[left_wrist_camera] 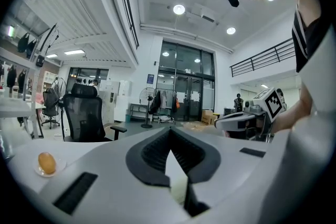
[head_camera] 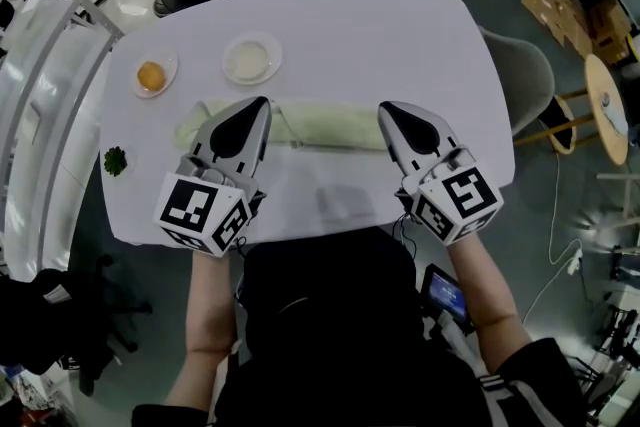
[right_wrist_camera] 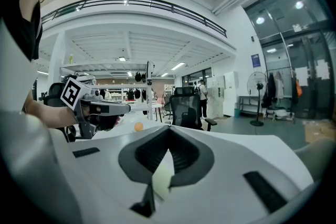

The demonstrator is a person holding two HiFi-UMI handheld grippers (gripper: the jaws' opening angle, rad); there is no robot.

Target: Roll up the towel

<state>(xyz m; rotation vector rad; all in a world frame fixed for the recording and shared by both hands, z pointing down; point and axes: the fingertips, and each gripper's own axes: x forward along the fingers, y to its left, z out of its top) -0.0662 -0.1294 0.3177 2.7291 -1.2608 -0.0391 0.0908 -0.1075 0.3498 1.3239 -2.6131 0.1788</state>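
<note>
White table [head_camera: 400, 35] bears towel [head_camera: 330, 127], left gripper [head_camera: 262, 103] and right gripper [head_camera: 385, 107] closed at it, two dishes [head_camera: 154, 75] [head_camera: 251, 59] beyond.

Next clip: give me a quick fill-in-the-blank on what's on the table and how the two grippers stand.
The towel lying across the white table is pale ___.
The small plate left of the white dish holds one ___ item.
The left gripper and the right gripper both have their jaws ___.
Missing words: green; orange; shut.
</note>
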